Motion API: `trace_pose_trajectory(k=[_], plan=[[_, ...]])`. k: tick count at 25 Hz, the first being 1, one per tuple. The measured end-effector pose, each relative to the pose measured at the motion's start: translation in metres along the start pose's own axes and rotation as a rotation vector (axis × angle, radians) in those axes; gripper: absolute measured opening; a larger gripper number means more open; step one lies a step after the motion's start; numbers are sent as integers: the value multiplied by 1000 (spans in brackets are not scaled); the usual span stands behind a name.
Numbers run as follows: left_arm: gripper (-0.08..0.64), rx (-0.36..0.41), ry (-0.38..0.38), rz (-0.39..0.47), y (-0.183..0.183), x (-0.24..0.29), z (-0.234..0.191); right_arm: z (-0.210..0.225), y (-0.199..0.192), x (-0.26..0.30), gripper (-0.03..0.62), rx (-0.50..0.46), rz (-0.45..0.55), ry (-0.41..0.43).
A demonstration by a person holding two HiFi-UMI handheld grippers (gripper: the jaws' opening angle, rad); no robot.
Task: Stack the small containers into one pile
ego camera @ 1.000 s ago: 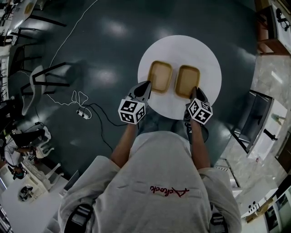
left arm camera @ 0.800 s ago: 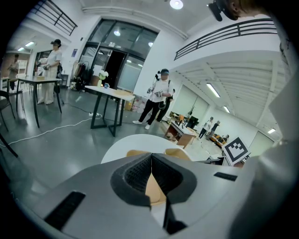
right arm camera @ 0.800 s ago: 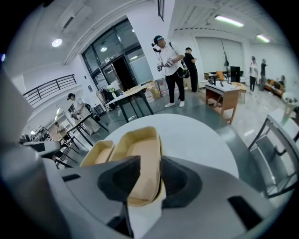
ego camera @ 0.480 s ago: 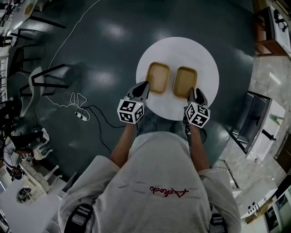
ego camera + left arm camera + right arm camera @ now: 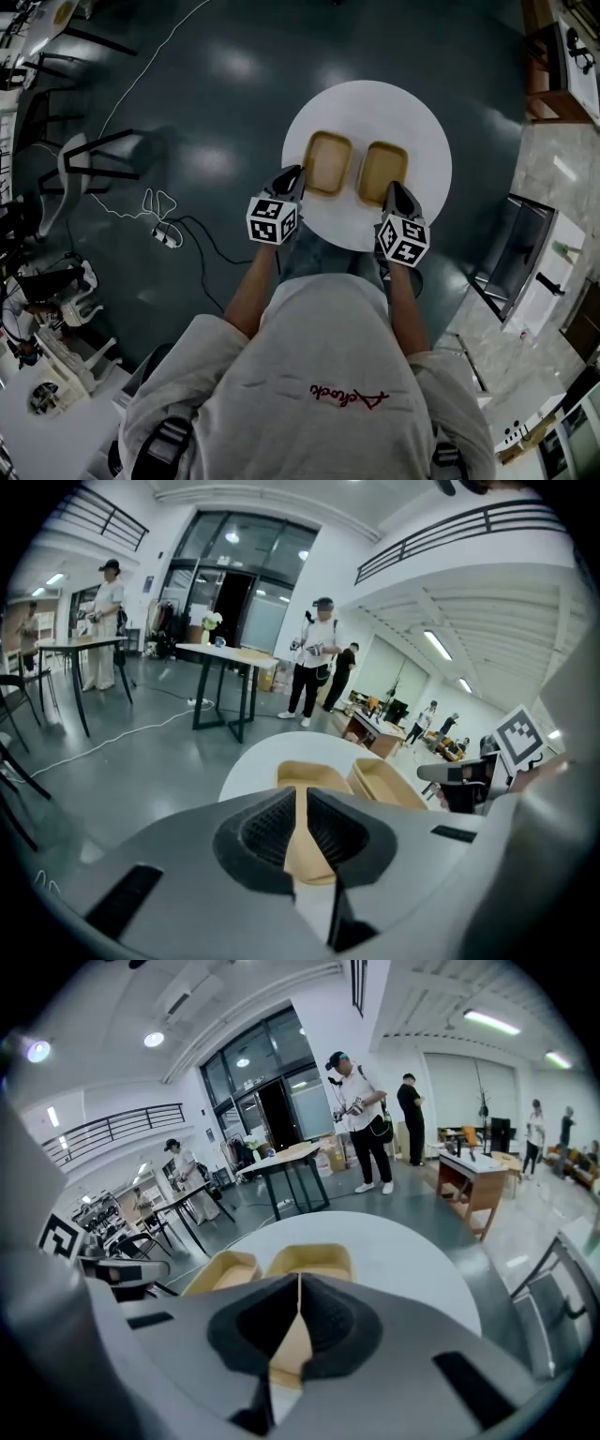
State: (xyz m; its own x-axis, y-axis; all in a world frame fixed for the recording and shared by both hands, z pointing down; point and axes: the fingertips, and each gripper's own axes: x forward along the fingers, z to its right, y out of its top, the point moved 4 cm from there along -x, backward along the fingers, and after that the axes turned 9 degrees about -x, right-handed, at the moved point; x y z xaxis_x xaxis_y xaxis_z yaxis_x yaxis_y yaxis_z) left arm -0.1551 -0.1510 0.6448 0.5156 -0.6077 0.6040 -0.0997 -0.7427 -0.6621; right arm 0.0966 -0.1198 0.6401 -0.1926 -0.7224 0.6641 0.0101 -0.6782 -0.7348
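Two shallow tan containers sit side by side on the round white table (image 5: 412, 122): the left container (image 5: 328, 162) and the right container (image 5: 383, 172). My left gripper (image 5: 292, 175) hovers at the table's near-left edge, just short of the left container (image 5: 317, 774), with its jaws shut and empty. My right gripper (image 5: 395, 189) is over the near rim of the right container (image 5: 314, 1262), also shut with nothing between its fingers. In the left gripper view the right container (image 5: 389, 785) lies beside the first one. The left container (image 5: 217, 1272) also shows in the right gripper view.
Dark floor surrounds the table, with a white cable and a power strip (image 5: 167, 234) to the left. A black-legged chair (image 5: 80, 169) stands further left. People and tables (image 5: 225, 658) stand across the hall. A wooden desk (image 5: 473, 1180) is off to the right.
The right gripper has pulled back slightly toward my body and rolled a little. The left gripper has edged a bit toward the table. Both containers stay where they were.
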Motion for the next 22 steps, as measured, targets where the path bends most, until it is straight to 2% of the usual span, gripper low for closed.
trace_pose_trajectory(k=[2, 5, 7, 8, 10, 14, 18, 22], plan=[[23, 19, -3, -22, -6, 6, -4, -1, 1, 0, 26, -11, -1, 3], [29, 113, 15, -36, -13, 9, -10, -1, 1, 0, 26, -15, -1, -2], [29, 147, 21, -36, -14, 11, -11, 2, 3, 0, 26, -16, 0, -6], [52, 146, 15, -34, -14, 12, -11, 3, 4, 0, 26, -17, 0, -8], [145, 137, 0, -42, -14, 14, -12, 4, 5, 0, 26, -19, 0, -9], [193, 118, 10, -89, -20, 21, -17, 2, 7, 3, 26, -24, -3, -4], [183, 91, 47, -135, -27, 29, -28, -1, 5, 4, 26, -30, -12, -1], [106, 73, 87, -169, -33, 36, -36, 2, 4, 4, 26, -29, -20, -7]])
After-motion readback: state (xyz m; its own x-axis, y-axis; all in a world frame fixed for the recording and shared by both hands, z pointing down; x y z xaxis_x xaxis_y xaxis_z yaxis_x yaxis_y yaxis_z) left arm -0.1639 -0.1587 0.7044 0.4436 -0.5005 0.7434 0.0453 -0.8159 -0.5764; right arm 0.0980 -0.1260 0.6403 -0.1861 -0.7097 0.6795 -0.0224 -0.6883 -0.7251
